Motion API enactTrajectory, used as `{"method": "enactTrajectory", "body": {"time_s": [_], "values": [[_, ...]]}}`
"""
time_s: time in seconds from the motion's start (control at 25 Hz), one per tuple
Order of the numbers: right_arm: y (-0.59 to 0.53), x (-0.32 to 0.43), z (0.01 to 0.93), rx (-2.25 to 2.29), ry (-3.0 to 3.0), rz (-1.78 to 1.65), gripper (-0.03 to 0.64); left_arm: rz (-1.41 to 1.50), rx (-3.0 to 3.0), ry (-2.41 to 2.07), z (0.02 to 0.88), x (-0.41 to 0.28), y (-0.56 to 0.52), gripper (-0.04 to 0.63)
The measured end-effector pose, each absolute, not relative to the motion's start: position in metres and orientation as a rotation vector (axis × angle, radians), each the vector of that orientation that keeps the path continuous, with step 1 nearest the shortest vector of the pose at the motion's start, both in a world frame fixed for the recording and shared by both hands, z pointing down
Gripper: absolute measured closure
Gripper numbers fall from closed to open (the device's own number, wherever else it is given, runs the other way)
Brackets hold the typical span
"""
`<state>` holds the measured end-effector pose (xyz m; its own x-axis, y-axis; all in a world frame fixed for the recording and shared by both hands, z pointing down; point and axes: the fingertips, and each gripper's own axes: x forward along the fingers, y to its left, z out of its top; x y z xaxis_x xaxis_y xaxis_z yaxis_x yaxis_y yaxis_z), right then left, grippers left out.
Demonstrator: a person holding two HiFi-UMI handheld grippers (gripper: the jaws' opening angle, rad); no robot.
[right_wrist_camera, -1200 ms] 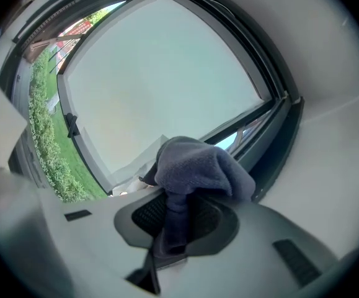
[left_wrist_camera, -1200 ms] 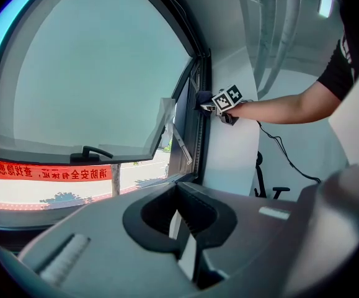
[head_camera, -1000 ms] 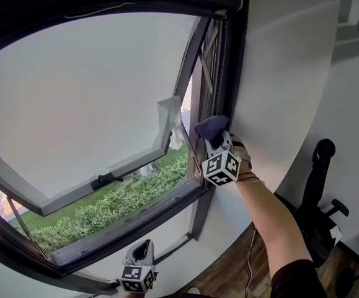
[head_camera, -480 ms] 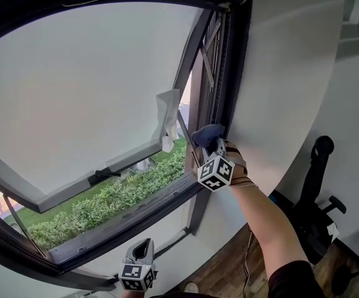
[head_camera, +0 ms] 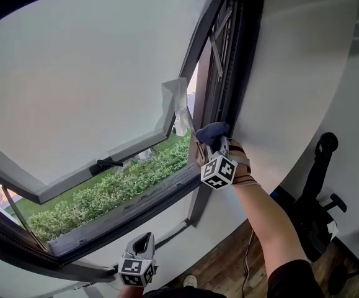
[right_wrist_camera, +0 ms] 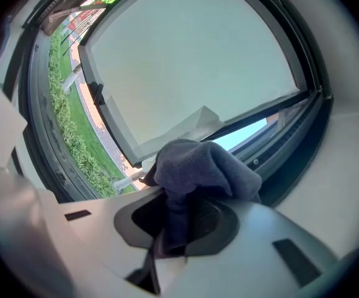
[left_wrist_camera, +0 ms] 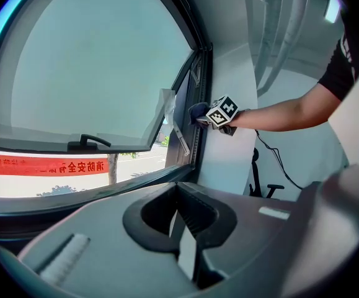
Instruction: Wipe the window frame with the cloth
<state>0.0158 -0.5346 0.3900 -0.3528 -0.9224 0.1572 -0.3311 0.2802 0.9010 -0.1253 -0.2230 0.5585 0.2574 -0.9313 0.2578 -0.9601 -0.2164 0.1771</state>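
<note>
The dark window frame [head_camera: 229,73] runs up the right side of an outward-tilted sash [head_camera: 86,85] with frosted glass. A blue-grey cloth [head_camera: 211,131] is bunched in my right gripper [head_camera: 211,143], which is shut on it and holds it against the lower part of that right-hand upright. In the right gripper view the cloth [right_wrist_camera: 204,166] bulges out of the jaws of my right gripper [right_wrist_camera: 173,228] and hides the fingertips; the frame [right_wrist_camera: 303,129] lies just beyond. My left gripper [head_camera: 143,246] hangs low under the sill, shut and empty. From the left gripper [left_wrist_camera: 184,228] view, the cloth [left_wrist_camera: 196,109] shows far off at the frame.
A torn white film [head_camera: 176,101] hangs from the sash corner near the cloth. The sash handle [head_camera: 105,164] sits on its lower edge. A white wall [head_camera: 291,73] adjoins the frame on the right, with a black chair [head_camera: 319,185] on the wood floor [head_camera: 229,272]. A hedge [head_camera: 117,191] lies outside.
My right gripper has slid the cloth a little down the right upright of the frame. The left gripper has stayed low under the sill.
</note>
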Motion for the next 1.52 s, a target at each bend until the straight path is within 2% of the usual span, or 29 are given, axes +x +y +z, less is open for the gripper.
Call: {"method": "enactTrajectory", "body": {"time_s": [0.88, 1.52], "values": [[-0.539, 0.013, 0.5, 0.99, -1.818, -0.97, 0.542, 0.218, 2.156, -1.722, 0.592, -0.123, -0.217, 0.589], [-0.535, 0.014, 0.587, 0.889, -1.881, -0.761, 0.543, 0.217, 2.027, -1.81, 0.594, -0.126, -0.201, 0.589]]}}
